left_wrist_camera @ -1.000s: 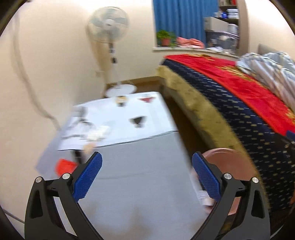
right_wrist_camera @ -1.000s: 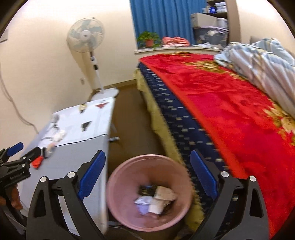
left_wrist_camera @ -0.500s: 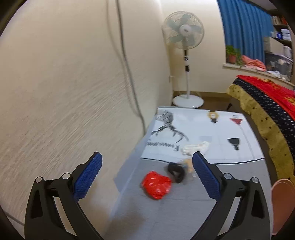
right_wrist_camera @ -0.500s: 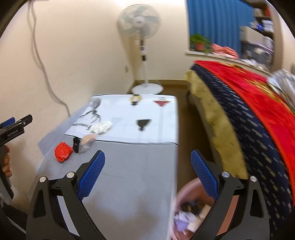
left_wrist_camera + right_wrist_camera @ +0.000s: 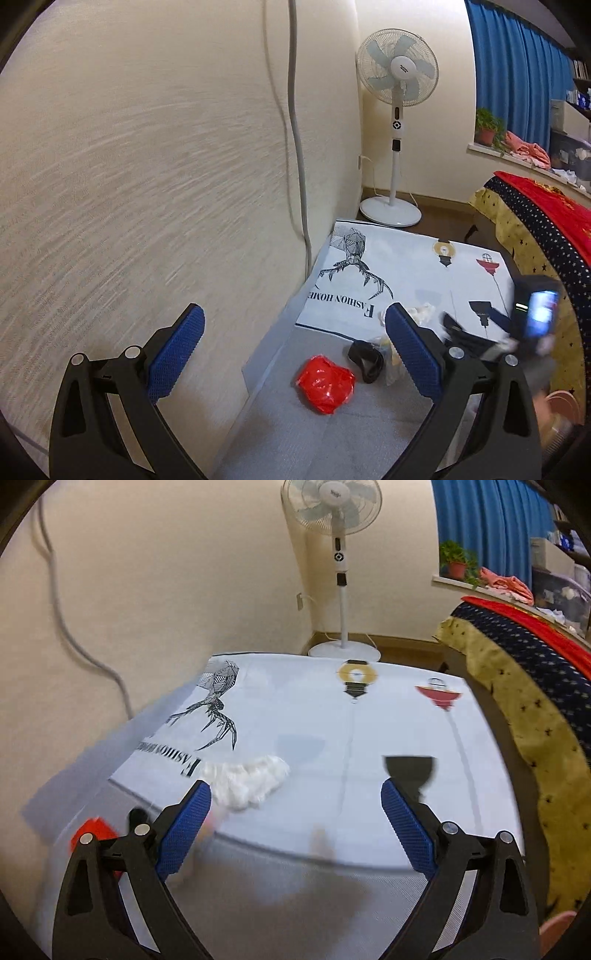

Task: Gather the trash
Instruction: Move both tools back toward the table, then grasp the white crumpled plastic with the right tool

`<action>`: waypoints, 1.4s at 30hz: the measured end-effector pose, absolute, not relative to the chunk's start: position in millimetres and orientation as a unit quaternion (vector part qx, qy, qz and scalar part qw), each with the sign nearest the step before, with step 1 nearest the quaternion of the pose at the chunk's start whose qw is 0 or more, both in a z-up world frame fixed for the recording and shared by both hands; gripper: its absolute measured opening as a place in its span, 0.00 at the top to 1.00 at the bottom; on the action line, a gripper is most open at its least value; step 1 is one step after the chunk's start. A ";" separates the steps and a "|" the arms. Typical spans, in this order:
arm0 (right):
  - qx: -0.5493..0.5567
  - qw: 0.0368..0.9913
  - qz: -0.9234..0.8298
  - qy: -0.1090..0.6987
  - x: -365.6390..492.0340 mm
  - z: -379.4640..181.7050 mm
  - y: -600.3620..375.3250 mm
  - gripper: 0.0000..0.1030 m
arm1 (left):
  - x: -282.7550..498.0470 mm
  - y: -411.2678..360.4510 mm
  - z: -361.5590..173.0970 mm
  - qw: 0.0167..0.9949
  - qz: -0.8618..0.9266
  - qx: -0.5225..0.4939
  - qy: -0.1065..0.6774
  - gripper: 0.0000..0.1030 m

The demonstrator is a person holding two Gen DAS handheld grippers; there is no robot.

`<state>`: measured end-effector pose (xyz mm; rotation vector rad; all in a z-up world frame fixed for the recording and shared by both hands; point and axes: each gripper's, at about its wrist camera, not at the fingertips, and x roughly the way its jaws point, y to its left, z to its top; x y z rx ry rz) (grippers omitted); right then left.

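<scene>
Catches a bedroom clean-up in mid-reach: brings the right gripper (image 5: 295, 788) down toward the white tissue wad (image 5: 247, 781) on the cloth-covered surface (image 5: 332, 904), with fingers spread wide and empty and one finger's tip right at the wad's near edge. Holds the left gripper (image 5: 291, 314) back and higher, equally wide and empty, looking across the same litter.

Finds the rest of the trash to the near-left of the wad: a red wrapper (image 5: 325, 384), a black scrap (image 5: 364, 356) and a clear crumpled bag (image 5: 388, 360), all lying close together. Places the pink bin (image 5: 565, 406) off the surface, to the near-right of the wad, with only part of its rim in view.

By the look of it, calls for a small shift to the left first, to centre the wad between the fingers rather than under one of them. Then: lower until the tips nearly brush the cloth, close slowly, and gather the soft bulk rather than a loose corner. Guard against pinching the cloth along with the tissue; lift a little and check for fabric rising. Expect a light, compressible wad, so close fully. Carry low toward the near-right and release only over the bin's mouth. Leave the red wrapper to the left gripper, which appears better placed for it.
</scene>
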<state>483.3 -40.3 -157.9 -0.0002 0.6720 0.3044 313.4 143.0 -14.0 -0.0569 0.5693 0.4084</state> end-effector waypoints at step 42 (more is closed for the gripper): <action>-0.052 0.945 0.128 0.296 332.7 -20.3 -151.0 0.86 | 312.7 115.8 -11.9 0.951 0.183 -0.072 0.240 0.08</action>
